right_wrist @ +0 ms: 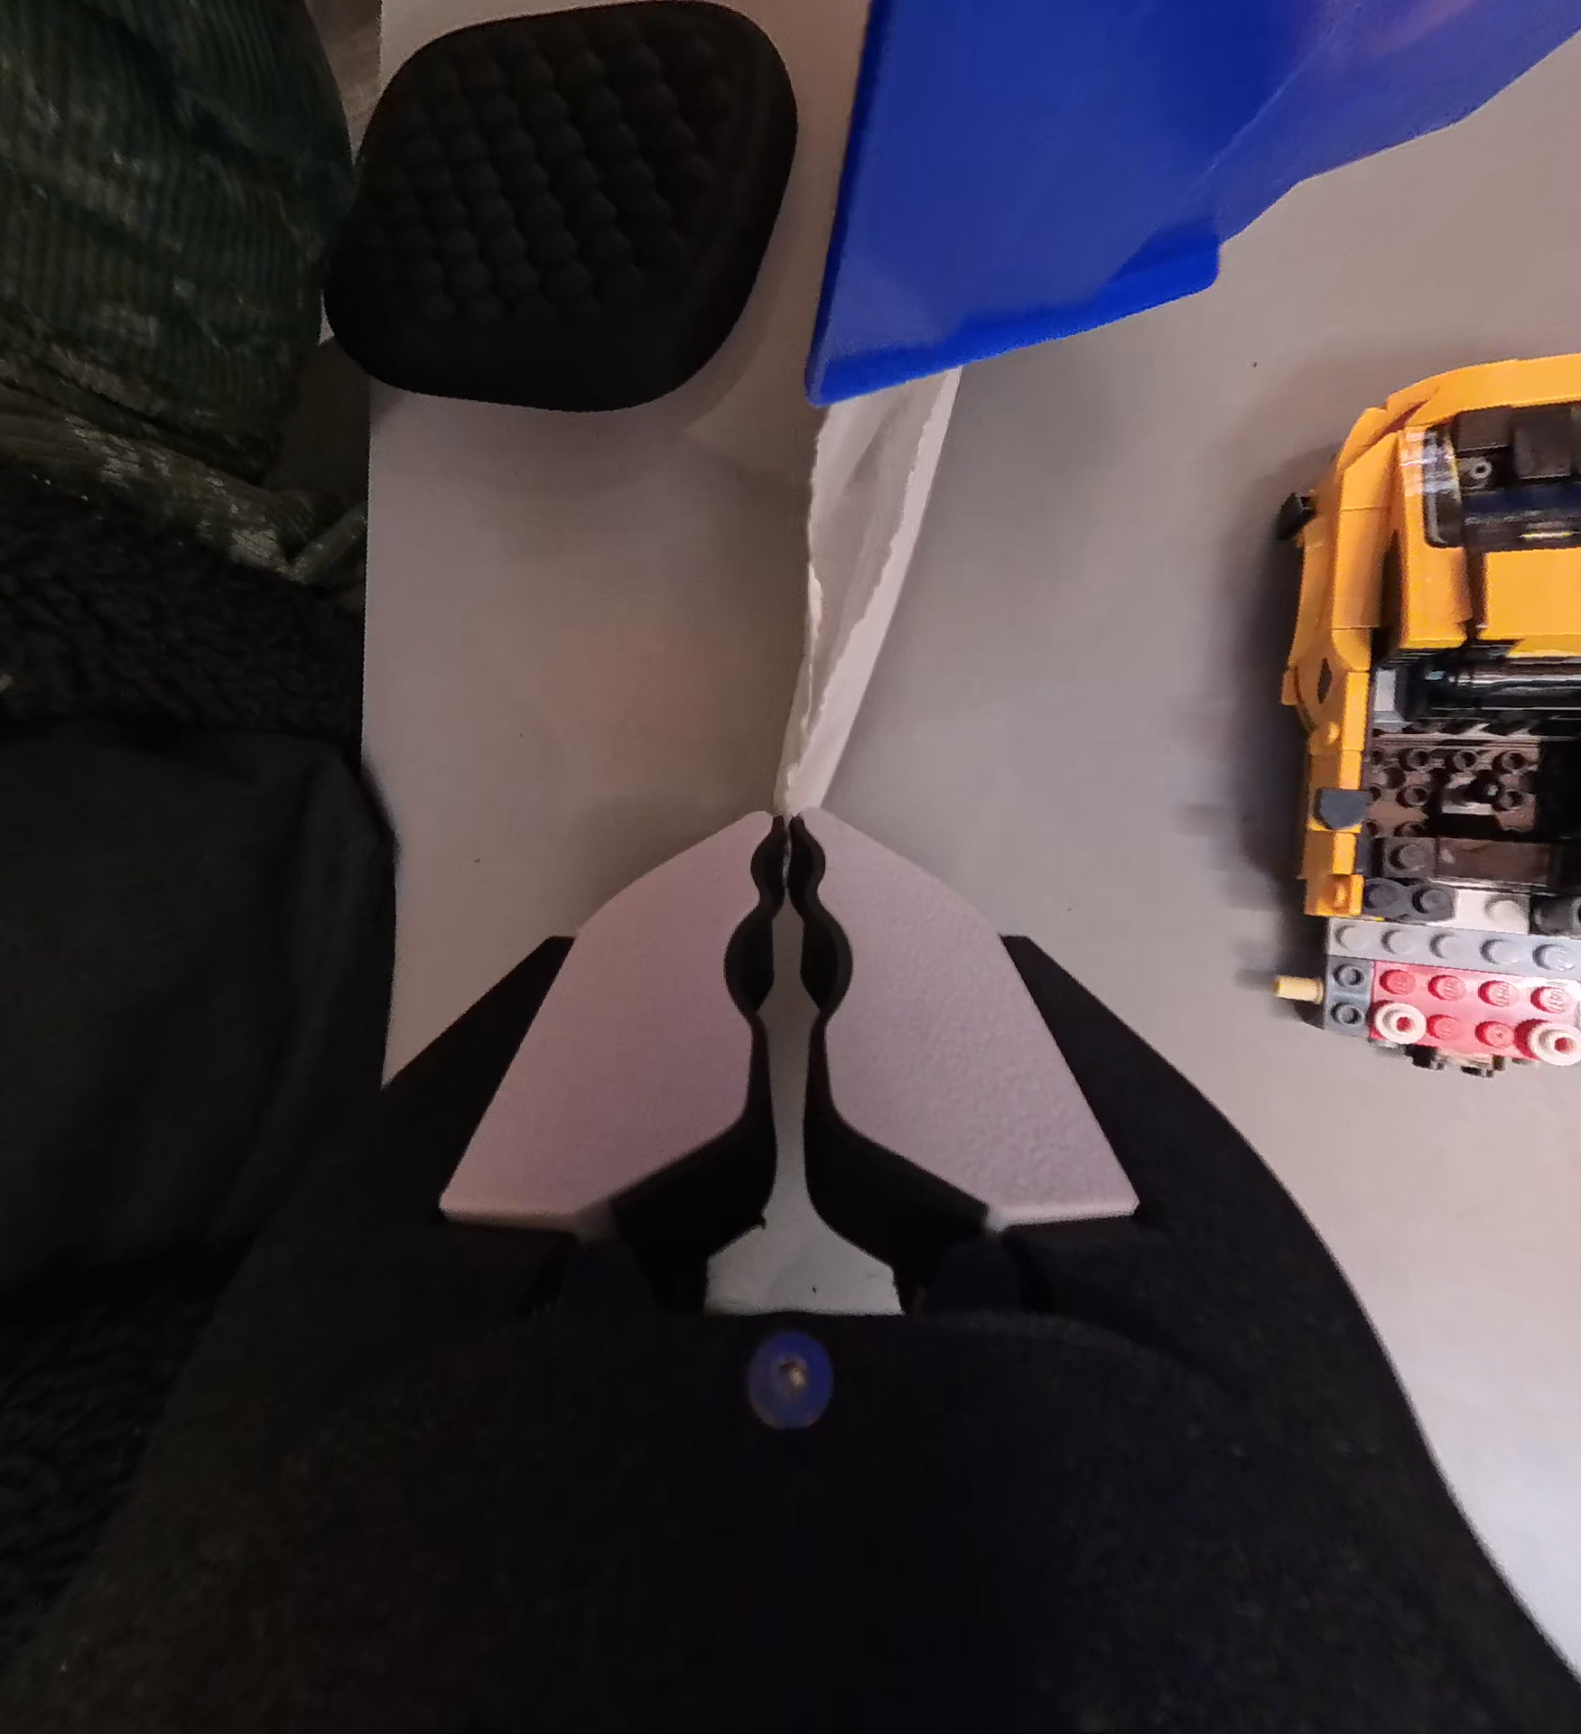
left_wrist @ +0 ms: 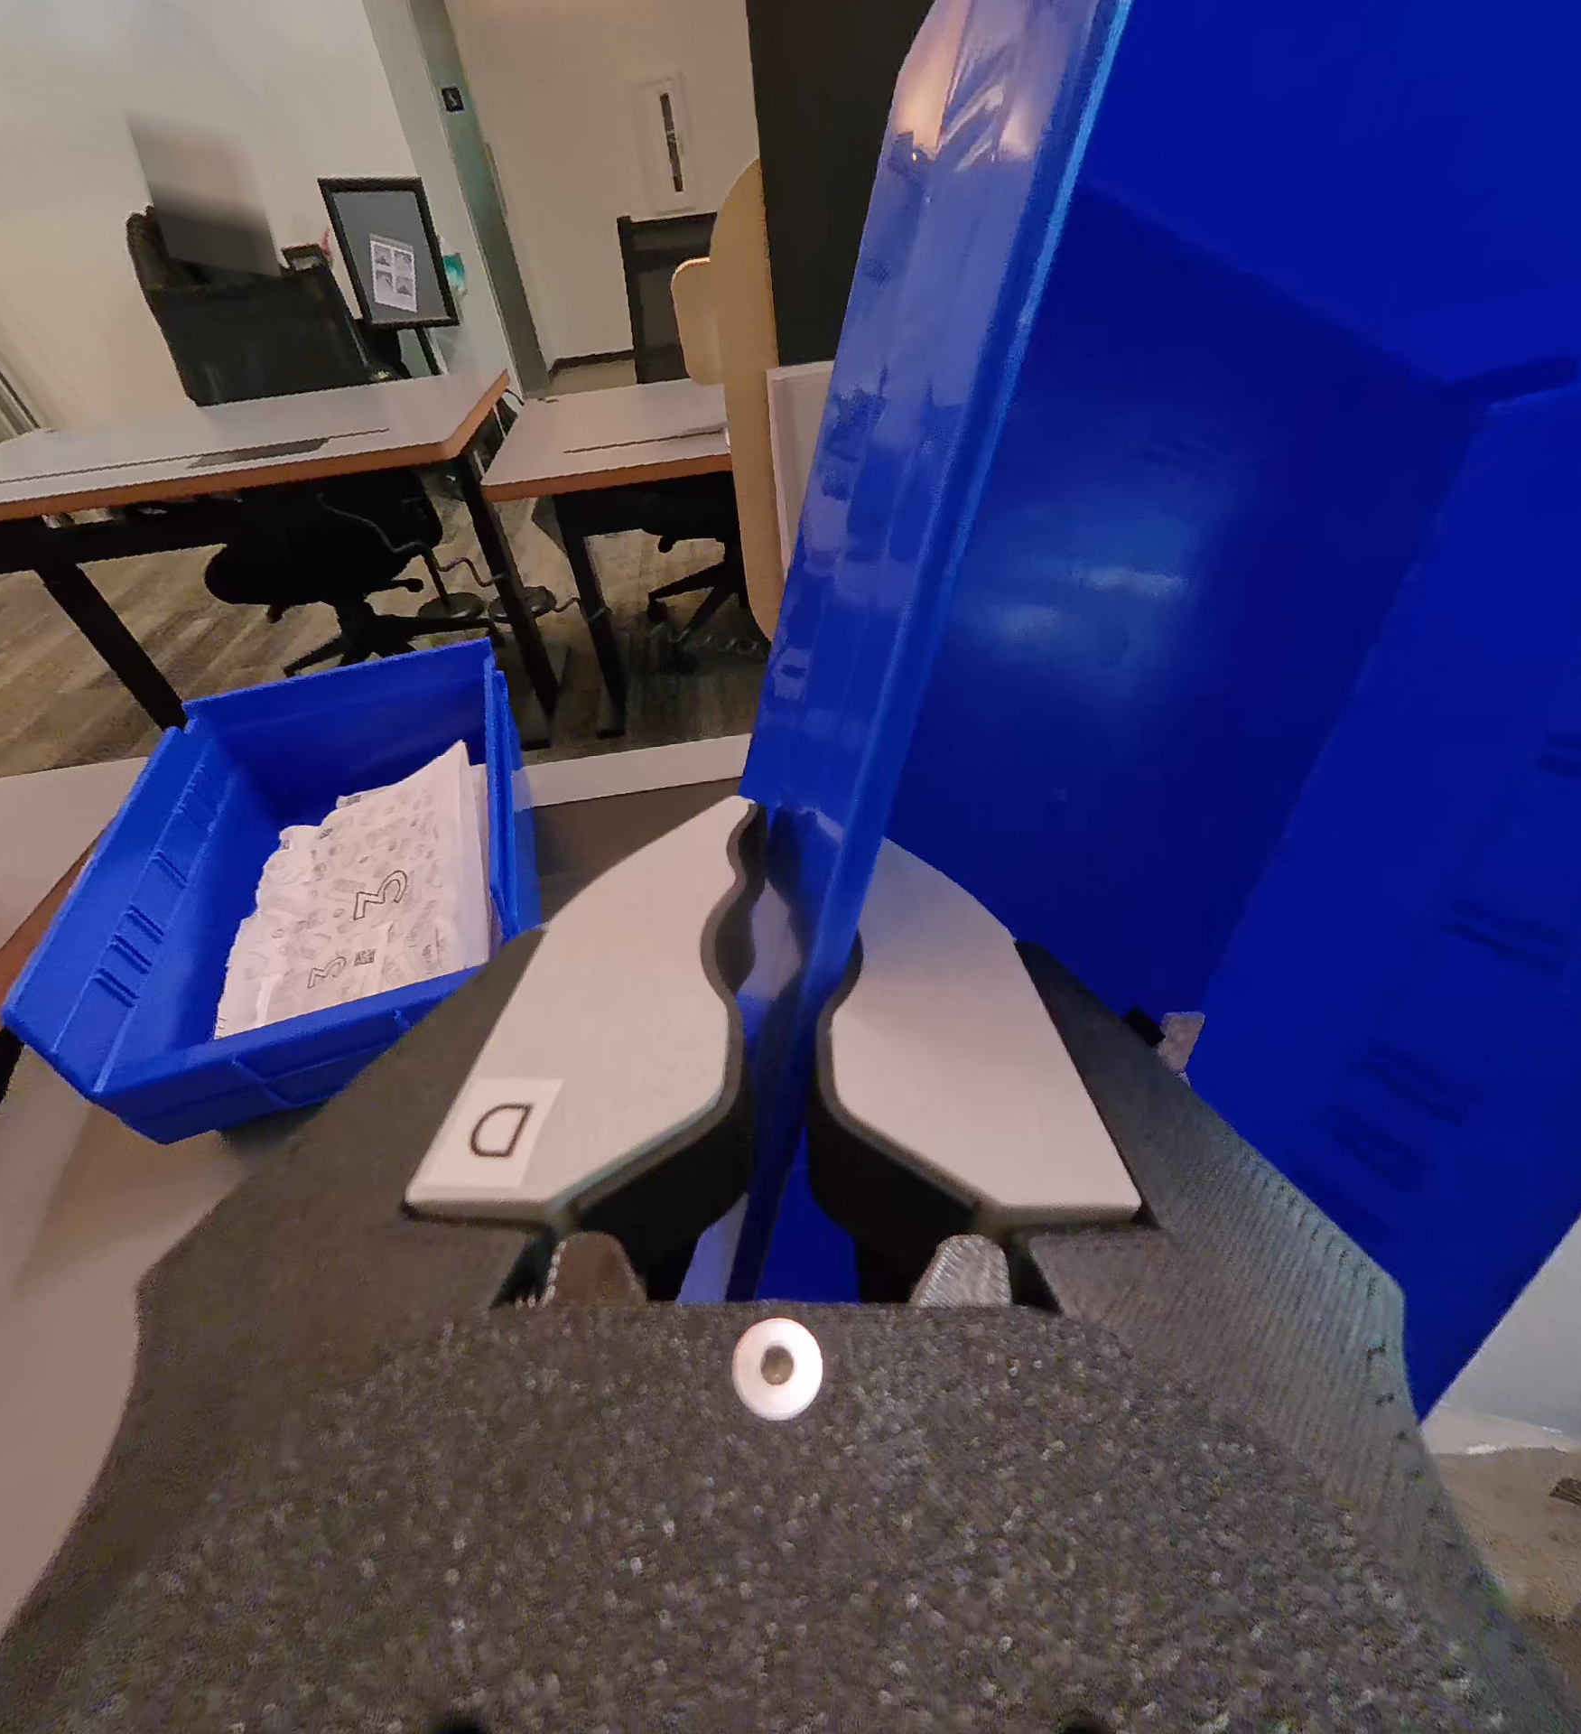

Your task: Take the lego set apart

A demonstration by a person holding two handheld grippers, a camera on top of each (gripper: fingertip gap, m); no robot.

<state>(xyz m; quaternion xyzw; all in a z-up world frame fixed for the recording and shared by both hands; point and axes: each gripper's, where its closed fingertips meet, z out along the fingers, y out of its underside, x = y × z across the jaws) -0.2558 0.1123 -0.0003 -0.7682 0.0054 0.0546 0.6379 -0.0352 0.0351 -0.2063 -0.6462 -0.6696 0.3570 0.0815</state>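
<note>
Two tongs are both busy with something other than the lego: my left tongs [left_wrist: 782, 938] pinch the wall of a tipped-up blue bin [left_wrist: 1190, 563], and my right tongs [right_wrist: 786, 830] are pressed together on the corner of a thin white paper sheet [right_wrist: 861, 563] that runs forward from their tips toward the bin's lip [right_wrist: 1049, 235]. Off to the right of my right tongs, well apart from them, the lego set [right_wrist: 1471, 732] lies on the grey table [right_wrist: 1096, 751]: an orange and black vehicle with a grey and red studded plate at the near end. I judge it light, rigid and brittle at the joints, with glossy orange panels that could slip under my fingers. I would rather grip across the black studded middle and pry at the grey and red end plate, where edges are exposed. Left of my left tongs sits a second blue bin [left_wrist: 148, 938] holding printed paper bags [left_wrist: 364, 920].
</note>
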